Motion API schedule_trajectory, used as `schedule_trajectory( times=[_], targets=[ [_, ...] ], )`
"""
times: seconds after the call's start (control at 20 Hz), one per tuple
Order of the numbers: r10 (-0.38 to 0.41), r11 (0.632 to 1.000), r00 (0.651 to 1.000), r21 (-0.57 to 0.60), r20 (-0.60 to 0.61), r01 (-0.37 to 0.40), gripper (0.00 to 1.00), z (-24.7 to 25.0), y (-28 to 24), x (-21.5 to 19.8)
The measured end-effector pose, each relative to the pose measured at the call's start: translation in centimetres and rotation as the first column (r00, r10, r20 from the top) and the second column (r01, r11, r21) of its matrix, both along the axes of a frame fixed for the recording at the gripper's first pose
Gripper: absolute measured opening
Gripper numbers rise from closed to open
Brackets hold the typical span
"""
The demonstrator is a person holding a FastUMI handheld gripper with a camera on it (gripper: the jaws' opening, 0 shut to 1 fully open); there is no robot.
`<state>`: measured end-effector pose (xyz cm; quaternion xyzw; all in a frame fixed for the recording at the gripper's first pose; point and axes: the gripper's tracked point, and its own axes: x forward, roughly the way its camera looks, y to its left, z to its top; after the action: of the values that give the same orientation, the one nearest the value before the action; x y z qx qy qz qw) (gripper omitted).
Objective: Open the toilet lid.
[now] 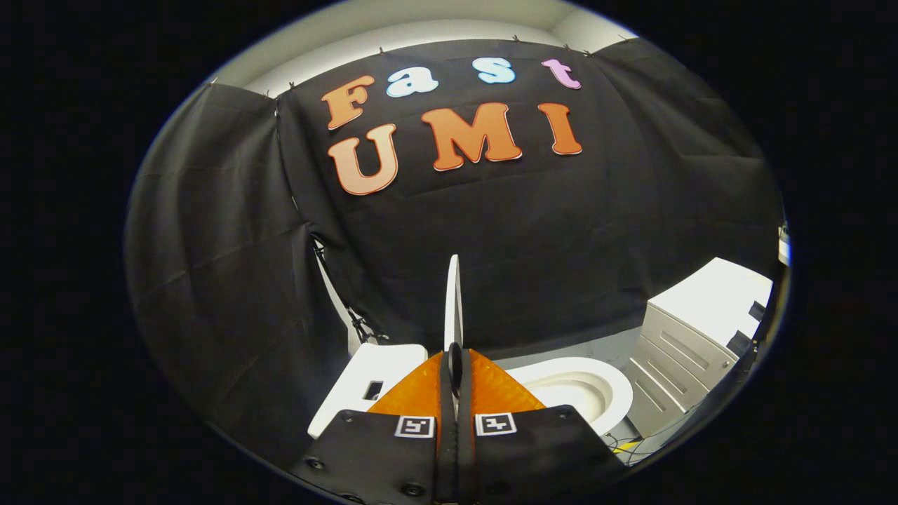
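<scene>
With the toilet lid (453, 301) standing nearly on edge between the fingers, the lift looks mostly done. It shows as a thin white sliver rising straight up from the gripper (455, 365), seen edge-on against the black booth cloth (231, 280).

Gripper state: fingers drawn close together, only a narrow slot left between them, and the lid's edge sits in that slot. Both fingers appear to press on it, so it reads as a pinch grip on the lid rim, though the actual contact is partly hidden by the fingers themselves.

Toilet layout: open seat and bowl (572, 386) lie just beyond the fingers to one side, rim fully exposed, nothing covering it. White tank (365, 382) sits on the other side, just ahead of the gripper body. White drawer cabinet (691, 337) stands past the bowl, well apart from the lid.

Progress judgement: bowl is uncovered, lid is raised to about vertical. What's left, probably: tip it the last bit back toward the tank so it rests on its own, then let go. Cannot tell whether the lid already touches the tank or would stay up unsupported; release now risks it dropping back onto the seat.
</scene>
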<state>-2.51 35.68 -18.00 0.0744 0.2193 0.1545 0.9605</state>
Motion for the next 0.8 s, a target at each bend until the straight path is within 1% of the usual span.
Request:
schedule_trajectory(
  times=[0.2, 0.8],
  targets=[
    [0.022, 0.999, 1.0, -0.027, 0.011, -0.022, 0.08, 0.2, 1.9, -0.7],
    [0.1, 0.994, 0.995, -0.045, 0.023, -0.098, 0.08, 0.8, 6.7, -2.5]
  ],
)
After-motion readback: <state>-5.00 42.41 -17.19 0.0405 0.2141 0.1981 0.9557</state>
